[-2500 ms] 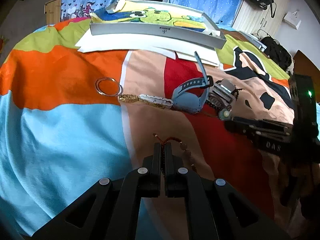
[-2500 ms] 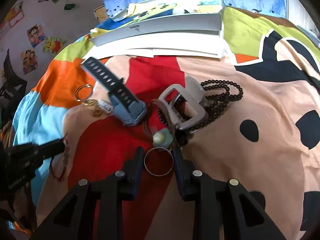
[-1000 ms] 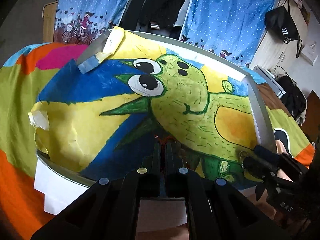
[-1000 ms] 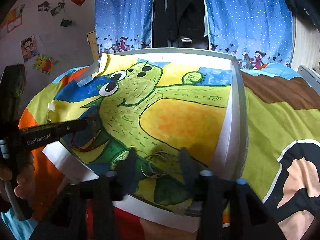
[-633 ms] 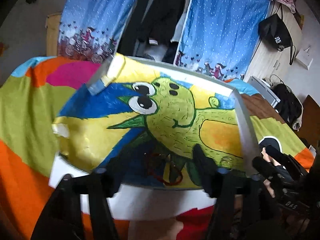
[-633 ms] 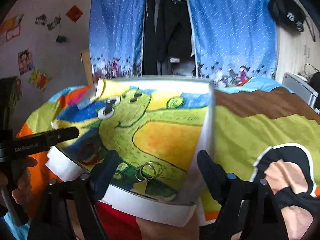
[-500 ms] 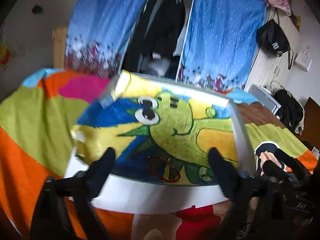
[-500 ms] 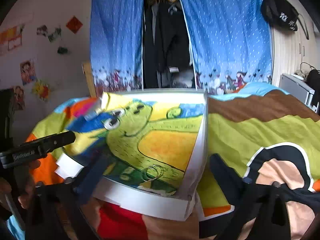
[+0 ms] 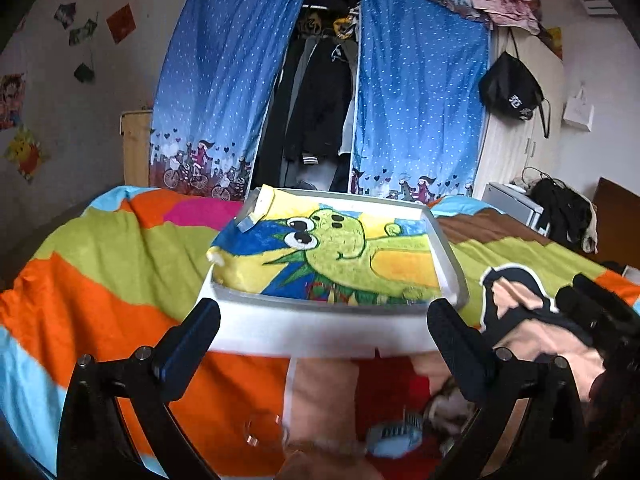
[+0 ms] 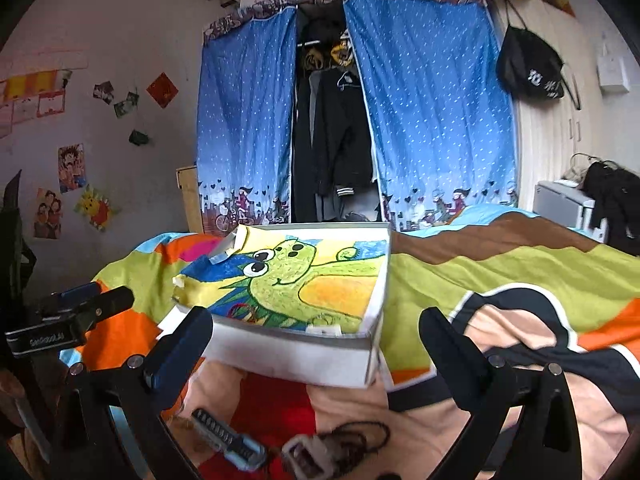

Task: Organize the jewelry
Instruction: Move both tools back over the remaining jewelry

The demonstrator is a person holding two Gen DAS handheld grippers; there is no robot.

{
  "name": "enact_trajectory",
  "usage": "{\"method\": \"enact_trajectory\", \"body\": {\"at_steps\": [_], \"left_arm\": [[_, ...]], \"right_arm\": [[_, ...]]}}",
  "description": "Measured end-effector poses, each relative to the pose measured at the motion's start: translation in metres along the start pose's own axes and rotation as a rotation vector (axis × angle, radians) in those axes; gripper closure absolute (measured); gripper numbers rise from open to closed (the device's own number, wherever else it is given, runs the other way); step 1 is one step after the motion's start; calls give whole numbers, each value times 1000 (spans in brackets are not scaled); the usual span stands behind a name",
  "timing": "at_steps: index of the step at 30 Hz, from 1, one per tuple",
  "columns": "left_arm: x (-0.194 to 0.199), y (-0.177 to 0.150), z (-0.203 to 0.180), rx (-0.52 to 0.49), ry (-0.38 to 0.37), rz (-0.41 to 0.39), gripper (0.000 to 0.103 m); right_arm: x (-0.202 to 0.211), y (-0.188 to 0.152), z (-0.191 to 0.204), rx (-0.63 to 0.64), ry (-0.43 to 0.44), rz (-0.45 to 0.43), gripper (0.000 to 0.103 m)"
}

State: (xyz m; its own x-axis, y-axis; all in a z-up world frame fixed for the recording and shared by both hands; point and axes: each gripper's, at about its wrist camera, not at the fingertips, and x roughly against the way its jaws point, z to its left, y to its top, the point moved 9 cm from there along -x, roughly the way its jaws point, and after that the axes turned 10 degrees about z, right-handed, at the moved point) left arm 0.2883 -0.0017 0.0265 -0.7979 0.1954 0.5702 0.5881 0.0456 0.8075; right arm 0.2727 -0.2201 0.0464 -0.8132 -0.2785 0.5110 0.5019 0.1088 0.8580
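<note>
The left gripper (image 9: 323, 322) stands with its two black fingers spread wide, and nothing is between them. Its jaws have just been opening. Beyond the fingertips lies the shallow white tray (image 9: 320, 334) lined with a bright drawing of a green cartoon creature on a yellow and blue ground. On that drawing, near the front wall of the tray, a thin red string bracelet (image 9: 318, 291) rests, well apart from the fingers and between their lines.

The right gripper (image 10: 316, 322) is also wide open and empty; its jaws too have just been opening. In its view the same tray (image 10: 288, 354) sits just ahead of the fingertips, and the silver metal rings (image 10: 323, 320) lie at the near edge of the drawing, close to the front wall. They are small and a little blurred.

The rest of the jewelry lies on the colourful patchwork bedspread (image 9: 112, 264), nearer than the tray and below the grippers. In the left view a clear round ring (image 9: 262, 432) and a grey-blue watch (image 9: 394, 438) show, both blurred. In the right view the watch with its dark perforated strap (image 10: 228, 442), a grey metal buckle-like piece (image 10: 310, 458) and a dark beaded string (image 10: 360, 440) lie together at the bottom.
</note>
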Motion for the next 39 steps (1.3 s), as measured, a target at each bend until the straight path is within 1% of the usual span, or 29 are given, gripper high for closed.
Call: {"method": "enact_trajectory", "body": {"at_steps": [3,7,9,12,15,20,24,28,31,33,39], "left_arm": [[20,-18,-6,-18,-4,-16,1],[34,-45,-12,-32,-14,0,1],[35,-61,-14,-44,-19,26,1],[35,-91,-16,-76,-9,84,1],[37,-119,-16,-91,7,116,1],[39,-157,-12,-89,32,166,1],[34,-179,-7,-64,38,232,1],[35,-189,-5,-49,43,246,1],[33,-186,-8,-68,32,254,1],[30,-182,-13,-86,5,268,1],[12,-164,-30,-128,-78,270,1]], "right_arm": [[19,-14,4,5,-22,-11,0],[35,-37,9,9,-43,1,0],[40,-51,11,6,-44,21,0],[45,-74,16,9,-52,56,0],[48,-98,16,-13,-55,97,0],[46,-137,20,-52,-56,182,0],[43,-162,19,-58,-64,234,0],[36,-173,12,-78,-74,278,0],[31,-176,8,-99,-60,296,0],[25,-177,6,-94,-41,318,0],[11,-173,-1,-39,34,352,0]]}}
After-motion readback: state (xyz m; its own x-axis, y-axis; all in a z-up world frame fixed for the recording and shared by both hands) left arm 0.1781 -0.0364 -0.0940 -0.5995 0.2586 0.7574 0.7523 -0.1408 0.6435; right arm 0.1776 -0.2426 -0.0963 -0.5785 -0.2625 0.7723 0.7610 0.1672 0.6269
